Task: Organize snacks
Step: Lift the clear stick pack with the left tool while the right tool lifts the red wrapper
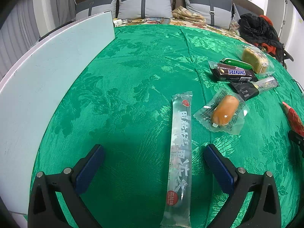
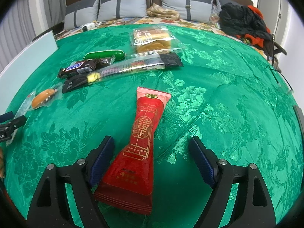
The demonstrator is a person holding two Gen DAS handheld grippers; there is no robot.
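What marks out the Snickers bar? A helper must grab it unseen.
On the green cloth, find the snack cluster toward the pillows. The Snickers bar lies between a green sausage stick and a long clear packet. Only it has a brown wrapper with blue lettering.

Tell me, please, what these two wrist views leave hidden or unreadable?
- Long clear jelly stick: near end cut off by the left wrist view's bottom edge.
- Red gold-printed snack packet: small print too fine to read, right wrist view.
- Clear-wrapped sponge cake: label blurred by glare, right wrist view.
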